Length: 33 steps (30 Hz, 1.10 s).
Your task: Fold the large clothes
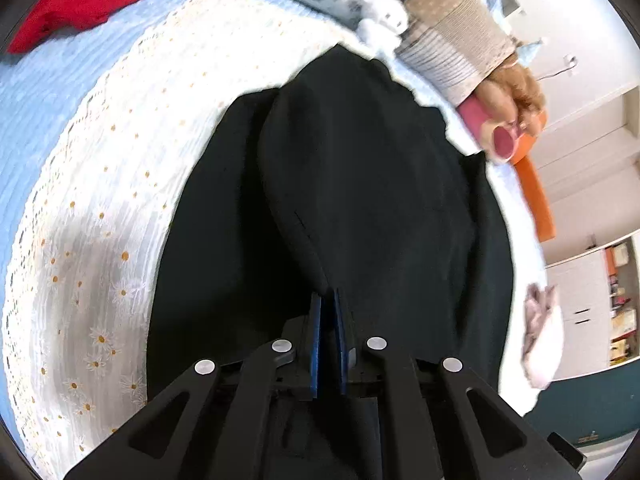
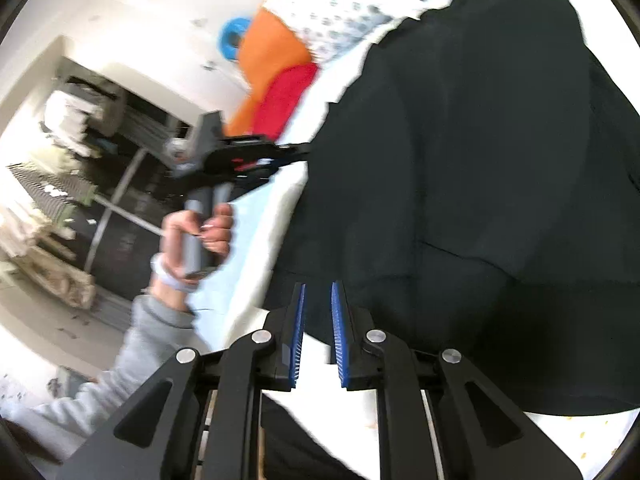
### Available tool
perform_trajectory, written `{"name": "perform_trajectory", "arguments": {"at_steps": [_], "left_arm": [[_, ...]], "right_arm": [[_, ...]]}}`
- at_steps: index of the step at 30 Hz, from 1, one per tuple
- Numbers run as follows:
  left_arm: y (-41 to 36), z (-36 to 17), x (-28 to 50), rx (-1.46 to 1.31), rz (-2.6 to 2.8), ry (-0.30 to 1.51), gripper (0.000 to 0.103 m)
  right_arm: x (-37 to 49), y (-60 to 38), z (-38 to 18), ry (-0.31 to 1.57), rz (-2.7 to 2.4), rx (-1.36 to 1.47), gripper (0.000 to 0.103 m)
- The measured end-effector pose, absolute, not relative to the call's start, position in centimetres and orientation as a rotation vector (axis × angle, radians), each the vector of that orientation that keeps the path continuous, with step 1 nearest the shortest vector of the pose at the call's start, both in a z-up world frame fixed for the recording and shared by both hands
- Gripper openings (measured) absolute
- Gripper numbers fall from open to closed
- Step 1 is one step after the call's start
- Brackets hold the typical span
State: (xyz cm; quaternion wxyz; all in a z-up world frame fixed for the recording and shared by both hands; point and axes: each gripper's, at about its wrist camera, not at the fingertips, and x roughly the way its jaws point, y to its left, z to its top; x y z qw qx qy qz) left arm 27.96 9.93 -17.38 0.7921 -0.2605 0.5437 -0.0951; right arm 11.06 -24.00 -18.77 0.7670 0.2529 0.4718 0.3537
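Both grippers, the left gripper (image 1: 329,300) and the right gripper (image 2: 318,292), are matte black linkages studded with round silver pivot pins, their fingers (image 2: 298,332) faced with ribbed blue pads, while the person's left hand (image 2: 200,236) wears a pale wristband (image 2: 168,276) and a grey sweatshirt sleeve (image 2: 132,352).
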Motion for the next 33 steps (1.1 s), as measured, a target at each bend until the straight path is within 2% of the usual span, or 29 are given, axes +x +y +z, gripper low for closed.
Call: {"name": "perform_trajectory", "arguments": {"at_steps": [1,3,4,5,6,7,8,10,13,18,27,33], "left_arm": [[9.6,-18.2,28.1,-0.539,-0.193,1.188,0.012],[9.0,-19.8,28.2,-0.493,-0.166,1.231,0.023],[8.8,-20.2,28.3,-0.484,-0.158,1.241,0.040],[8.5,-20.3,28.2,-0.469,-0.149,1.236,0.054],[8.1,-20.0,28.2,-0.447,-0.143,1.226,0.059],[7.5,-19.3,28.2,-0.408,-0.128,1.213,0.069],[7.0,-18.5,28.1,-0.373,-0.120,1.197,0.077],[4.7,-15.6,28.3,-0.285,-0.136,1.140,0.085],[0.0,-11.5,29.5,-0.197,-0.207,1.094,0.093],[-10.8,-7.9,34.1,-0.041,-0.332,1.101,0.093],[-26.7,-11.5,45.7,0.074,-0.330,1.204,0.093],[-32.8,-14.7,51.6,0.170,-0.204,1.226,0.093]], "right_arm": [[11.0,-24.0,-19.4,1.037,0.725,0.510,0.014],[10.7,-24.2,-19.8,1.039,0.647,0.419,0.017],[10.3,-24.5,-19.7,1.033,0.631,0.389,0.018],[9.9,-25.0,-19.1,1.020,0.621,0.375,0.029],[9.5,-25.6,-18.5,1.005,0.607,0.365,0.040],[9.0,-26.6,-17.4,0.976,0.577,0.343,0.067],[8.5,-27.7,-16.4,0.938,0.543,0.319,0.078],[7.9,-29.9,-15.0,0.877,0.474,0.281,0.078],[8.2,-34.1,-15.0,0.893,0.413,0.320,0.078],[9.1,-38.2,-17.9,1.009,0.351,0.348,0.078],[10.5,-38.3,-20.8,1.110,0.474,0.422,0.076],[10.8,-38.8,-21.7,1.115,0.516,0.474,0.076]]}}
